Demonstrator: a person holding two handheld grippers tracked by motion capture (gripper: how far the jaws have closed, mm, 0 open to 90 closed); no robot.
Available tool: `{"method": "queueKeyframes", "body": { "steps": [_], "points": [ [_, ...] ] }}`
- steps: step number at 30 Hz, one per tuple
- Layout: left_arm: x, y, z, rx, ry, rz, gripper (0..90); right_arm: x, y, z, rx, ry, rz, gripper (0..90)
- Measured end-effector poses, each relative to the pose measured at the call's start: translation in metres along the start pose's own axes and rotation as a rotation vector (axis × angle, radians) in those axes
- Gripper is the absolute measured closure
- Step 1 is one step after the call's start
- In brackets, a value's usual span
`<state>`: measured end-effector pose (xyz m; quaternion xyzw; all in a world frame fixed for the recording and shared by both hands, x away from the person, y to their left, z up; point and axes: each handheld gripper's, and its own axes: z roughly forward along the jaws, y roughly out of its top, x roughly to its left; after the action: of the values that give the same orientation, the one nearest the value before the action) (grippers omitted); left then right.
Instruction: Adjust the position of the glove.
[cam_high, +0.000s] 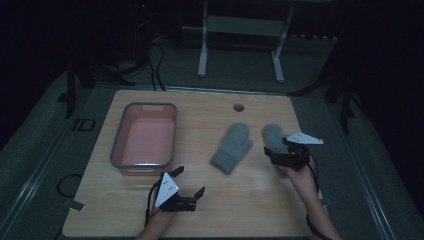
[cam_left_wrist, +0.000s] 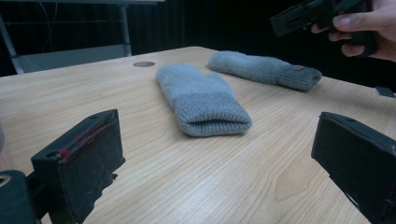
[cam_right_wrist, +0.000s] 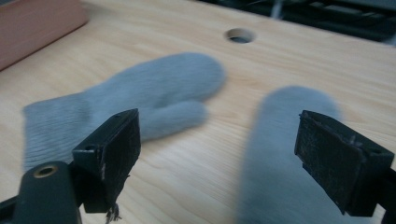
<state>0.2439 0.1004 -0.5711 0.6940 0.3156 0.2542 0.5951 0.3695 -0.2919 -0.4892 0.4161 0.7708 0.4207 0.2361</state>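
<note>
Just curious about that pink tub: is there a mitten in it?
No, the pink tub holds nothing; both grey mittens lie on the table.

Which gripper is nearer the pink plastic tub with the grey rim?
Left. The left gripper sits open just off the pink plastic tub's near corner; the right gripper is across the table, open over a grey knitted mitten.

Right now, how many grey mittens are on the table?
2: one mitten lies mid-table, right of the pink tub; the other mitten lies partly under the right tool. None seems hidden.
</note>
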Motion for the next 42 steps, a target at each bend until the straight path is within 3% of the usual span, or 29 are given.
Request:
{"method": "queueKeyframes", "body": {
  "steps": [3,5,9,23,25,26,30,33,41,42],
  "points": [
    [0.000,0.000,0.000,-0.001,-0.001,-0.001,2.4,0.007,0.005,0.014,0.012,0.041,-0.011,16.6],
    [0.000,0.000,0.000,-0.001,-0.001,-0.002,2.4,0.010,0.007,0.018,0.016,0.042,-0.014,16.7],
    [0.000,0.000,0.000,-0.001,-0.001,0.001,2.4,0.021,0.016,0.043,0.044,0.084,-0.041,19.9],
    [0.000,0.000,0.000,-0.001,-0.005,0.002,2.4,0.046,0.026,0.106,0.102,0.115,-0.060,27.2],
    [0.000,0.000,0.000,-0.001,-0.005,0.002,2.4,0.046,0.026,0.106,0.102,0.115,-0.060,27.2],
    [0.000,0.000,0.000,-0.001,-0.006,0.002,2.4,0.050,0.024,0.117,0.122,0.113,-0.067,30.0],
    [0.000,0.000,0.000,-0.001,-0.007,0.003,2.4,0.055,0.019,0.129,0.153,0.115,-0.065,30.6],
    [0.000,0.000,0.000,-0.002,-0.007,0.003,2.4,0.059,0.012,0.135,0.170,0.100,-0.102,33.6],
    [0.000,0.000,0.000,-0.001,-0.007,0.002,2.4,0.057,0.011,0.134,0.164,0.120,-0.112,49.5],
    [0.000,0.000,0.000,-0.001,-0.006,0.001,2.4,0.057,0.011,0.134,0.161,0.124,-0.111,55.2]
  ]
}}
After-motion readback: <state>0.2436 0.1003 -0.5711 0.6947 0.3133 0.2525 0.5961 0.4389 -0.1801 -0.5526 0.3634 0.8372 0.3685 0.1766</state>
